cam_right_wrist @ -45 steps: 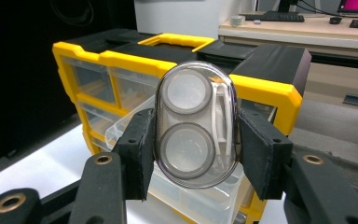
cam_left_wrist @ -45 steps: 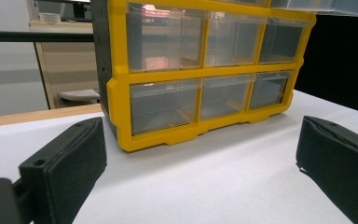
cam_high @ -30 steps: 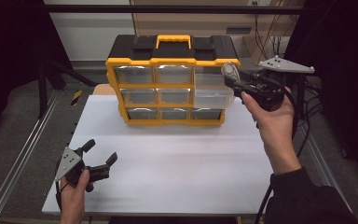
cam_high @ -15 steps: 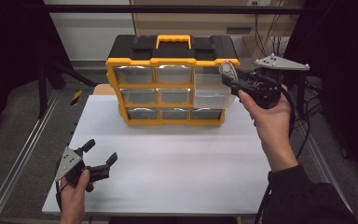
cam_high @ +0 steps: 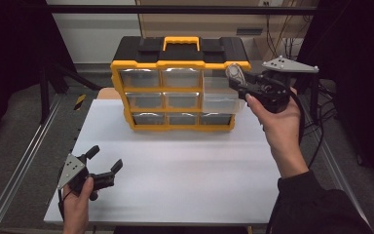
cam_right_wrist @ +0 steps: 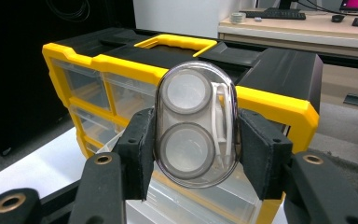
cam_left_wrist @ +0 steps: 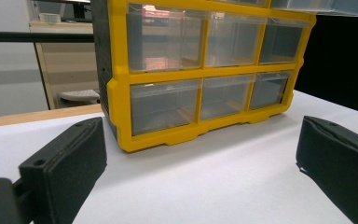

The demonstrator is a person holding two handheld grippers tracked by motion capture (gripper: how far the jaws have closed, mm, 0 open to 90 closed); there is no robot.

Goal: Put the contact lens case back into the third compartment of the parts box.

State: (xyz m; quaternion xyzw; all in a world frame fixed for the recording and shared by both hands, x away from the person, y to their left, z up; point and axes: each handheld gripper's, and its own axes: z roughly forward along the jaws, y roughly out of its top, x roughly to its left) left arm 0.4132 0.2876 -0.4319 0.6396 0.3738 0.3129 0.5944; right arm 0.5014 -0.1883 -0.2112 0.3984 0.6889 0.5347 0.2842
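A yellow and black drawer organizer stands at the back of the white table. Its top right clear drawer is pulled out. My right gripper is shut on a clear oval contact lens case, holding it upright just above that open drawer. My left gripper is open near the table's front left corner, low over the surface, with nothing between its black pads.
A metal rail runs along the table's left edge. A wooden board lies behind the table at the left. Cables trail off the right side. A desk with keyboards stands beyond the organizer.
My right gripper with the lens case has drifted slightly left and up over the open drawer. The left gripper has stayed still.
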